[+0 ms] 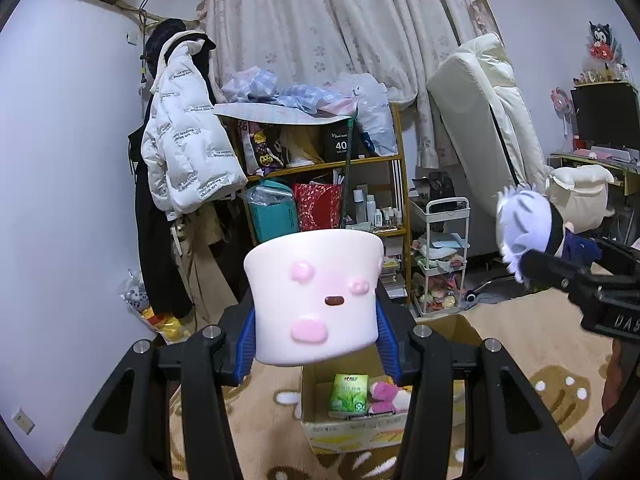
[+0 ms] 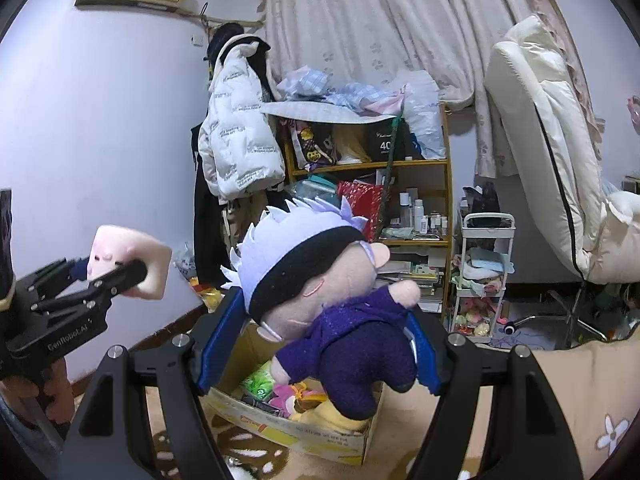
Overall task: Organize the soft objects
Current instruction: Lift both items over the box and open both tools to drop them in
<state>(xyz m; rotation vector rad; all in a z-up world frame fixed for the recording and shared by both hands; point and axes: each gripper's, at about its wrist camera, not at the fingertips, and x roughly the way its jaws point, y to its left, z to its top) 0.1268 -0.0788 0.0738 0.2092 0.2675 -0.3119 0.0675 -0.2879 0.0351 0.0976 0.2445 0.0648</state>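
A pale pink marshmallow-shaped squishy (image 1: 316, 296), with a small brown mark and pink blotches on its face, is clamped between the blue-padded fingers (image 1: 246, 340) of the left gripper (image 1: 316, 340), held up in the air above an open cardboard box (image 1: 348, 432) on the floor. In the right wrist view, a plush doll (image 2: 320, 292) with spiky white hair, a black band across the eyes and a dark purple outfit is clamped at its body between the fingers (image 2: 218, 340) of the right gripper (image 2: 320, 344), lying tilted with its head to the left, also above the box. Inside the box lie a green tissue pack (image 1: 349, 394), a pink plush toy (image 1: 386, 396) and other soft things. The box sits on a tan rug (image 1: 532, 344) with brown and white patterns. Behind stand a crowded wooden shelf (image 1: 360, 160), a white puffer jacket (image 1: 188, 132) hanging beside it, a small white trolley (image 1: 444, 256) and patterned curtains (image 1: 320, 20).
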